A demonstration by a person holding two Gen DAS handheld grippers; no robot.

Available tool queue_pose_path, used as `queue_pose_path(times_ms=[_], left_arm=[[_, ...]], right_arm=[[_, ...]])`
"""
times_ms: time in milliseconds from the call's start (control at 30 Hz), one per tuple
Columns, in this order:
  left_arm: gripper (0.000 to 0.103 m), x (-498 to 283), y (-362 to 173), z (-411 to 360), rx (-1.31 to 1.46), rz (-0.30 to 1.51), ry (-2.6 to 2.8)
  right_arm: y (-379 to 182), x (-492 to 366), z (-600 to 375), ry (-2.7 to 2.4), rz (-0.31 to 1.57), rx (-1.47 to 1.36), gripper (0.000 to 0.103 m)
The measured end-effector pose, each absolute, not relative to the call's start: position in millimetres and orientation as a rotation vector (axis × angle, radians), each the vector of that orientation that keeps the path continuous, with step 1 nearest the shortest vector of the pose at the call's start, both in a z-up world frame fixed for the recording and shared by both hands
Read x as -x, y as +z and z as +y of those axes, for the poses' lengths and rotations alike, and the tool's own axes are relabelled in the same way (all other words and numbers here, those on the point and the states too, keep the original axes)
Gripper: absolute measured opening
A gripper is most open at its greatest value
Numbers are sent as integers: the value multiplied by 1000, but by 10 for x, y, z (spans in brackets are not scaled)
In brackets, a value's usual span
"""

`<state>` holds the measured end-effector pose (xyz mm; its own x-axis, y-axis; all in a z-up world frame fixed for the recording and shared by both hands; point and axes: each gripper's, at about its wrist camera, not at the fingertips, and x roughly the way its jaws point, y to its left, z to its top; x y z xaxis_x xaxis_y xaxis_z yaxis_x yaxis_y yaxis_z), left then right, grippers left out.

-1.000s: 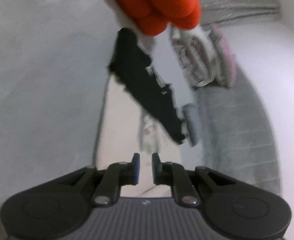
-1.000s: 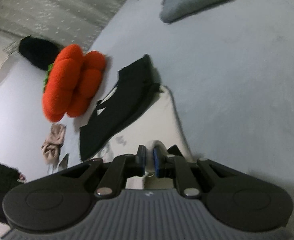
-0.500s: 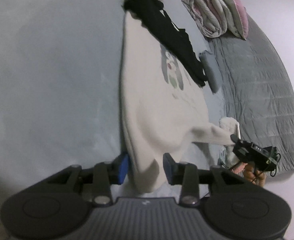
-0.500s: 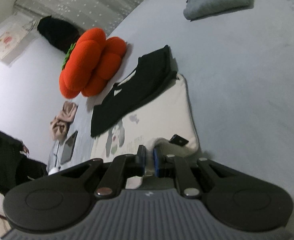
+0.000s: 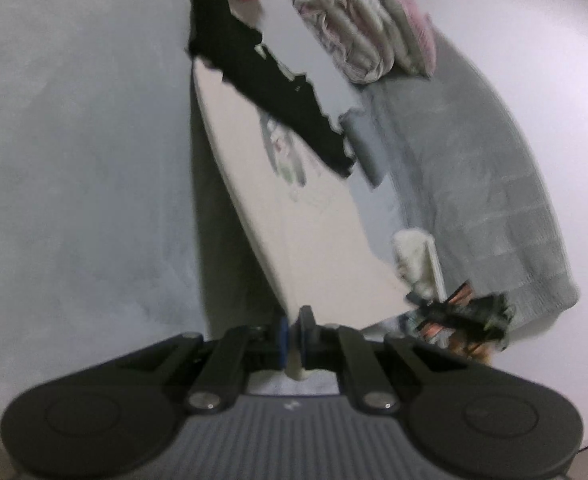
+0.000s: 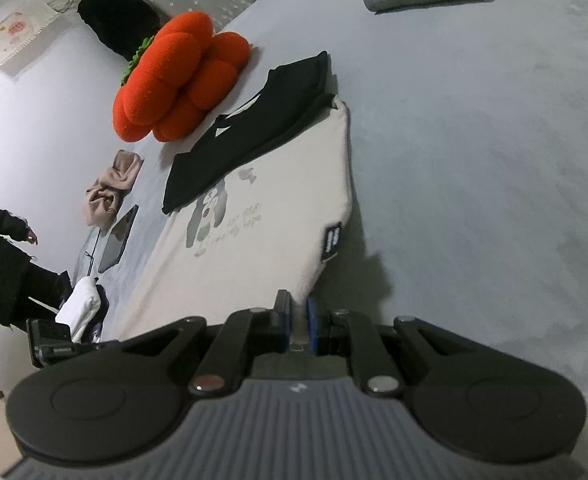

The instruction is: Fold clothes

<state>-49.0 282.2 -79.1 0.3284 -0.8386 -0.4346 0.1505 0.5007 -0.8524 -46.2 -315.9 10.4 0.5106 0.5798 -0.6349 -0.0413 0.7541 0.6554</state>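
Both hand-held grippers, left (image 5: 293,330) and right (image 6: 299,325), are pinching the near edge of the cream shirt (image 6: 254,216) lying on the bed (image 6: 474,160). Keep both corners level and tight, I think, so no wrinkles are forming.

Your sweatshirt (image 6: 262,216) is lying on the bed (image 6: 474,160), another garment (image 6: 250,128) overlapping its eleven-o'clock end, cushion (image 6: 178,80) beyond.

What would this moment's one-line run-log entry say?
left gripper: shut on cream shirt | right gripper: shut on cream shirt | black garment: overlapping far end
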Motion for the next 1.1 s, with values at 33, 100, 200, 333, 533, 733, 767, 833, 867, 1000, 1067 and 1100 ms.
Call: queue_pose_path(times_ms=[33,100,200,333,533,733,767,833,867,1000,1067,1100], left_arm=[[5,482,-781,2842,830,1019,-758],[5,452,-754,2860,875,984,-776],[5,386,-717,2858,945,930,-788],[6,186,-751,2752,1044,885,-742],[6,-83,-872,2788,1199,817,-618],[6,-405,-1107,2787,1317,813,-467],[6,-452,-1121,2766,1318,811,-459],[6,-545,-1150,2725,1320,806,-442],[6,-591,-1165,2704,1321,804,-434],[6,-697,-1239,2706,1338,799,-403],[7,-744,-1277,2713,1347,796,-388],[7,-768,-1297,2717,1352,795,-380]], right_arm=[[101,471,-3174,410,966,-642,12],[99,474,-3202,421,948,-675,12],[124,430,-3238,431,908,-729,12],[143,282,-3260,421,843,-804,12],[66,-51,-3245,366,778,-883,12],[-146,-418,-3250,285,745,-950,12],[-199,-474,-3248,271,750,-962,12],[-294,-573,-3242,248,759,-973,12],[-338,-615,-3241,236,762,-977,12],[-451,-729,-3271,212,761,-990,12],[-484,-741,-3313,211,748,-1008,12],[-503,-743,-3337,213,741,-1024,13]])
